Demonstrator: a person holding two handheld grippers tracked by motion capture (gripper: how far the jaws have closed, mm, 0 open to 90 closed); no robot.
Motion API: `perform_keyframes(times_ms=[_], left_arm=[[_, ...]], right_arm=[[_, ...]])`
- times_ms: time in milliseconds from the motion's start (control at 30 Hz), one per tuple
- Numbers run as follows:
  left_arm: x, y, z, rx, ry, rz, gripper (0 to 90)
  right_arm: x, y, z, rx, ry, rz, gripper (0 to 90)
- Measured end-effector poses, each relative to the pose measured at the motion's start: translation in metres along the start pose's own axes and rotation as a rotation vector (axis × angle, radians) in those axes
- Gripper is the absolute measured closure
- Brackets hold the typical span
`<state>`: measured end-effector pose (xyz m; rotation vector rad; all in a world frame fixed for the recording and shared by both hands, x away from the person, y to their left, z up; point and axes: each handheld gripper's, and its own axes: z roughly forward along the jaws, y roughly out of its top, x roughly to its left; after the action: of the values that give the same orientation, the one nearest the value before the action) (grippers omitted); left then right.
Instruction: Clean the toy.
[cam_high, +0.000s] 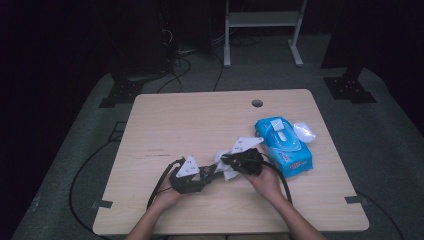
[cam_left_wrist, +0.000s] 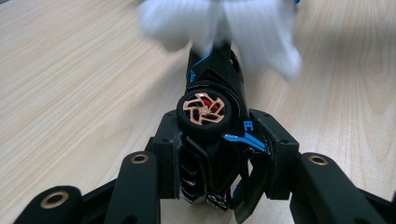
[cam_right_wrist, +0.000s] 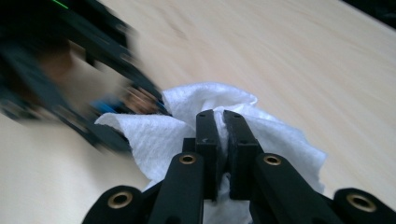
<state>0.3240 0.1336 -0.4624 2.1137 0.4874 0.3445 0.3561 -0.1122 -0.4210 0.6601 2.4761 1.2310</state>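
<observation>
At a pale wooden table, a person works with a gripper in each hand, the two tools meeting near the front edge. The left gripper is clamped on a black toy car, its jaws pressing the car's flanks from either side; the car points away from the camera that rides on this gripper, with a copper-spoked wheel facing up and blue trim on its body. In the high view the left gripper sits just left of the right gripper, and the car bridges the short gap between them.

The right gripper has its jaws pinched together on a crumpled white wipe, which bulges out on both sides of the pads. The wipe lies against the far end of the car, touching it and draping over it, blurred in the left gripper view. A blue pack of wipes rests on the table to the right of the hands, near the right gripper, with a small clear wrapper just beside it.
</observation>
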Motion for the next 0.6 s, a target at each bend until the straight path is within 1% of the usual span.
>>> perform_keyframes(times_ms=[67, 100, 167, 200, 267, 300, 333, 367, 400, 433, 467, 500, 533, 600], left_arm=[[0.0, 0.0, 0.001, -0.004, 0.001, -0.002, 57.4], [0.0, 0.0, 0.001, -0.003, 0.001, 0.001, 57.4], [0.001, 0.001, 0.002, -0.002, -0.002, -0.006, 57.4], [0.002, 0.0, 0.002, -0.006, -0.004, -0.015, 57.3], [0.003, -0.001, 0.002, -0.009, -0.006, -0.028, 57.0], [0.004, -0.001, 0.002, -0.011, -0.008, -0.03, 57.0], [0.004, -0.001, 0.002, -0.012, -0.008, -0.029, 57.1], [0.004, -0.001, 0.002, -0.011, -0.008, -0.029, 57.1], [0.004, -0.001, 0.003, -0.011, -0.008, -0.032, 57.1], [0.004, -0.001, 0.003, -0.011, -0.007, -0.028, 57.2], [0.004, -0.001, 0.003, -0.011, -0.007, -0.023, 57.2], [0.004, -0.001, 0.003, -0.011, -0.008, -0.019, 57.2], [0.004, -0.001, 0.003, -0.01, -0.008, -0.018, 57.2], [0.004, -0.001, 0.002, -0.012, -0.008, -0.021, 57.2]], right_arm=[[-0.014, -0.006, -0.006, -0.003, -0.009, 0.053, 84.7], [-0.017, -0.008, -0.007, -0.004, -0.013, 0.063, 84.7], [-0.018, -0.011, -0.007, -0.01, -0.008, 0.072, 84.6], [-0.017, -0.011, -0.007, -0.014, -0.012, 0.061, 84.6], [-0.015, -0.012, -0.007, -0.019, -0.014, 0.055, 84.6], [-0.015, -0.011, -0.007, -0.019, -0.013, 0.056, 84.6], [-0.014, -0.011, -0.006, -0.02, -0.002, 0.069, 84.6], [-0.012, -0.01, -0.005, -0.023, 0.011, 0.076, 84.6], [-0.009, -0.008, -0.003, -0.021, 0.015, 0.068, 84.6], [-0.005, -0.005, -0.001, -0.021, 0.015, 0.047, 84.6], [-0.001, -0.003, 0.001, -0.025, 0.034, 0.037, 84.6], [0.004, 0.0, 0.005, -0.025, 0.059, 0.041, 84.6], [0.008, 0.002, 0.009, -0.026, 0.077, 0.025, 84.5], [0.016, 0.006, 0.014, -0.035, 0.099, 0.016, 84.4]])
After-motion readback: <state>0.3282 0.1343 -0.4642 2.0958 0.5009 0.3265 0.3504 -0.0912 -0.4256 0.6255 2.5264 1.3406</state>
